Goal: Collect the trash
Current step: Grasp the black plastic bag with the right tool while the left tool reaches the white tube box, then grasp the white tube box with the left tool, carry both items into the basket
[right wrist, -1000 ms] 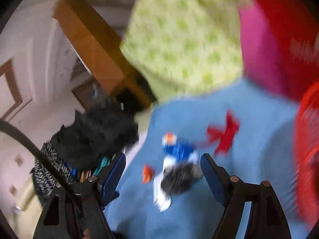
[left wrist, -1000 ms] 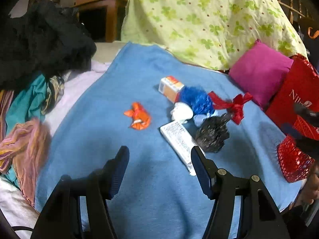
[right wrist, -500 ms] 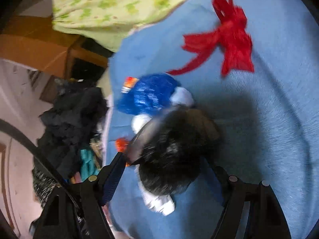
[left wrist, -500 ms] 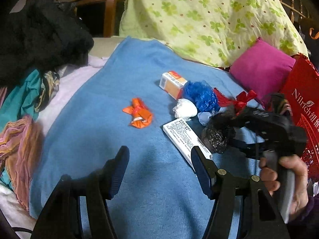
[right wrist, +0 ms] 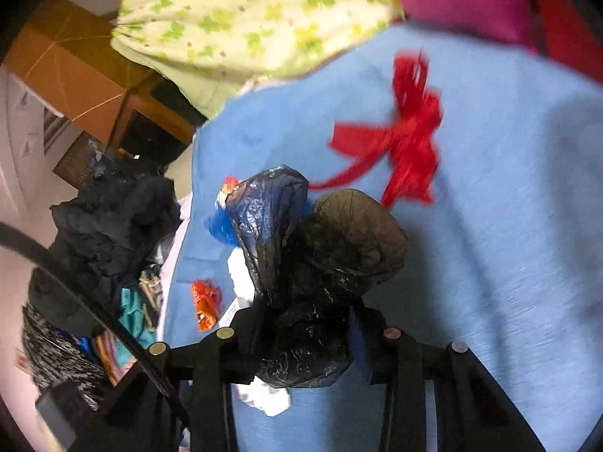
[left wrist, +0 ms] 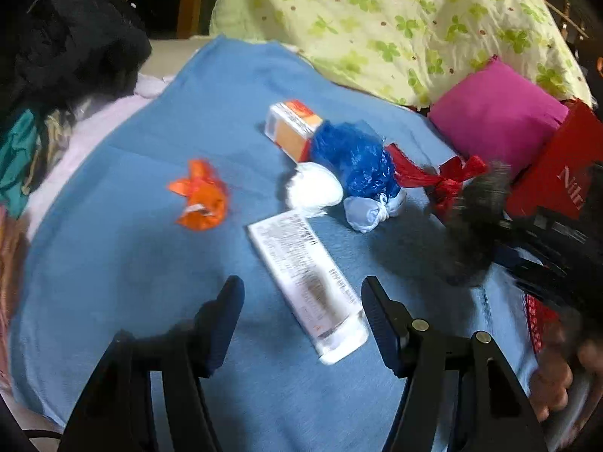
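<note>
**Thin grip on the black bag, loose trash waiting on the bed**

I am holding the right hand-held gripper (right wrist: 301,324) clamped on the crumpled black plastic bag (right wrist: 324,263); its jaws have just been closing, and the bag is sitting between them, above the blue blanket (right wrist: 508,226). I am judging the film slippery: if the pads are only pinching a fold, it could slide out on the way to a bin. The left hand-held gripper (left wrist: 301,312) is hovering about half open, empty, over the white tube (left wrist: 305,282). Approaching skewed, I am risking nudging the tube away, or snagging the blanket. The orange wrapper (left wrist: 201,196), blue bag (left wrist: 354,158) and red ribbon (left wrist: 444,179) are lying loose nearby.
</note>
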Demonstrator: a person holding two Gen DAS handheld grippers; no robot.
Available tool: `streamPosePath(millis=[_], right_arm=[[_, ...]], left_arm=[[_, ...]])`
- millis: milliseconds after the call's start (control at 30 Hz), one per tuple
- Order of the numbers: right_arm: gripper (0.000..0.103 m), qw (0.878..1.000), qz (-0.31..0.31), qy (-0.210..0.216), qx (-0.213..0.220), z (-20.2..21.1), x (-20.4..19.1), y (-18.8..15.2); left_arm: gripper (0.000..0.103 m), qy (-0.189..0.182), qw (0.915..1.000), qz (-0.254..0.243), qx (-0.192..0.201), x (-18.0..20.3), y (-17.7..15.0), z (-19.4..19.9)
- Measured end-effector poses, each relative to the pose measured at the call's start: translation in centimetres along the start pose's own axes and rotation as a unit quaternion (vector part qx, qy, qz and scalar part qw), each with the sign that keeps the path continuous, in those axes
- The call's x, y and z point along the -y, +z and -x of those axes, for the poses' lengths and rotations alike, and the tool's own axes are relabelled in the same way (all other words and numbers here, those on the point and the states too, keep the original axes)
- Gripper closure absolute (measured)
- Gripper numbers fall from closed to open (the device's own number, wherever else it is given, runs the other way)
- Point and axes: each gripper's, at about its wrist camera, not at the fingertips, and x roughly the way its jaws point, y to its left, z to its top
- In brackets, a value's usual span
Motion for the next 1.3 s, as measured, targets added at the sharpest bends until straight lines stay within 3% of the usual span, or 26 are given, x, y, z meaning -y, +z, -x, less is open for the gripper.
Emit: streamPosePath(millis=[200,300,500,700,933,1300], right_arm=[[0.063,0.999,0.022,-0.014,0.036,3.1,0.9,0.5],[0.063,0.997,0.046,-0.016,0.057,4.6,0.6,0.6],[0.063,0.989,0.077,0.005,0.123,8.5,0.0,0.7],[0.063,0.973,0.1,0.012,0.209,12.7,-0.8,0.2],[0.063,0.955,0.1,0.005,0.28,18.2,1.2,-0.3],[0.063,0.934,0.075,-0.028,0.349,26.2,7.1,-1.4]], left_arm=[[0.036,0.039,0.998,0.041,-0.029,1.2,0.5,-3.7],[0.049,0.041,0.9967,0.056,-0.042,1.3,-0.1,-4.9],[0.057,0.054,0.9975,0.038,-0.027,2.0,-0.6,-3.5],[0.058,0.045,0.9972,-0.029,0.051,6.5,-0.1,2.3],[0.058,0.018,0.9822,-0.119,0.145,13.3,0.6,9.1],[0.058,-0.002,0.9597,-0.207,0.19,21.7,0.7,13.1]])
